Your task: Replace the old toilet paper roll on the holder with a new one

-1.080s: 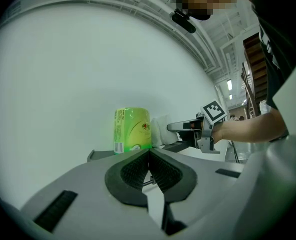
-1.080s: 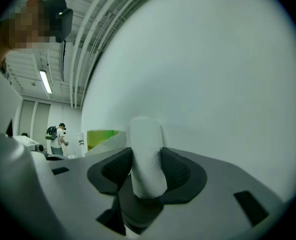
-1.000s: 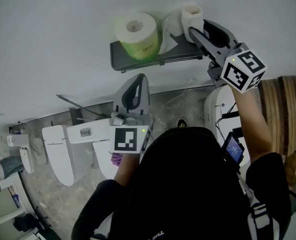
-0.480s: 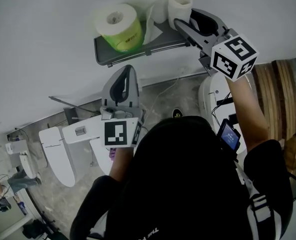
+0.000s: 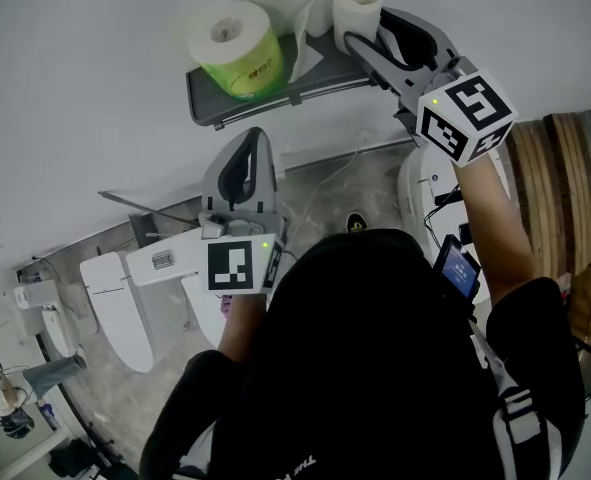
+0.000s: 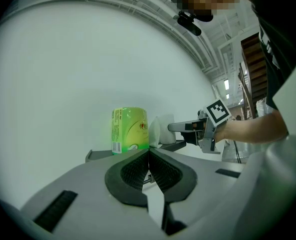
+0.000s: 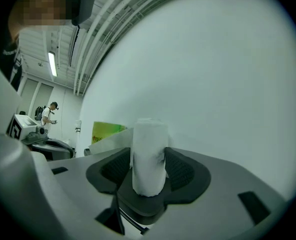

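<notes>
Only just started: the right tool [image 7: 149, 158], its jaws just easing wider, hugs the old roll [image 5: 356, 6], the left tool [image 6: 149, 158] is clenched empty, and the new roll [image 5: 233, 46] waits.

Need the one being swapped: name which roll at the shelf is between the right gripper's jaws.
The thin bare white roll, pinched by the right gripper, whose jaws have just been opening. The fat roll in green wrap stands apart, untouched.

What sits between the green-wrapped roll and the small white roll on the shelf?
A loose white paper sheet stands between them, clearest in the head view.
</notes>
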Demonstrator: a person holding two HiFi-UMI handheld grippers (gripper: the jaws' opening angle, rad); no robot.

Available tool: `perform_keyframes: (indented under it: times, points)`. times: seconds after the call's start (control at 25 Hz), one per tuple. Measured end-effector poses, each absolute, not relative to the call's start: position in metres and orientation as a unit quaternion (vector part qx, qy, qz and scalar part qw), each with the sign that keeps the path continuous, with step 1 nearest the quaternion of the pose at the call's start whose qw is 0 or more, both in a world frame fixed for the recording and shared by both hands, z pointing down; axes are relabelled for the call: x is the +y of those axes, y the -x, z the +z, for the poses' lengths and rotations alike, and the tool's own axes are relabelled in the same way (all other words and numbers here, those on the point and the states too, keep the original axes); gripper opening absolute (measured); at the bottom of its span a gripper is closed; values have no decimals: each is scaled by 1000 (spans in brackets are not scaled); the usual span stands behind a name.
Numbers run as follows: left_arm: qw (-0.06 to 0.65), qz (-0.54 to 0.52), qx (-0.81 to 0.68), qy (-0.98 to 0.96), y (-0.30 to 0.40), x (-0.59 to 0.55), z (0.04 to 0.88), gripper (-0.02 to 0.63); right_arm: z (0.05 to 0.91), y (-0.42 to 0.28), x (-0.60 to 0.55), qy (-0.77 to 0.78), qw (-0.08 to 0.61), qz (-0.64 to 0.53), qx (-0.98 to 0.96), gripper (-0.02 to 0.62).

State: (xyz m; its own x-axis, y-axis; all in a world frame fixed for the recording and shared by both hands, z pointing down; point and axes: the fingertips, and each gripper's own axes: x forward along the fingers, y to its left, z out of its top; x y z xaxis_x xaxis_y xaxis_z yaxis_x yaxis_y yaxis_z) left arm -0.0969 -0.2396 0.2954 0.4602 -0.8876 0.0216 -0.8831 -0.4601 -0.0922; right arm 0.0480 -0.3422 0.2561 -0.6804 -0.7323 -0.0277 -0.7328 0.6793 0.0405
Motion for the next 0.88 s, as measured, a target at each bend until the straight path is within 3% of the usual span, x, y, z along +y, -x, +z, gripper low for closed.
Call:
perform_keyframes:
  times: [0.64,0.88]
  points:
    - [36,-36,522,852,104,-231,295,21,192,-51,-305,411,57,134,900,206]
    - [35,-39,529,847,115,-227,292,21,181,-19,-279,367,77,112,920,206]
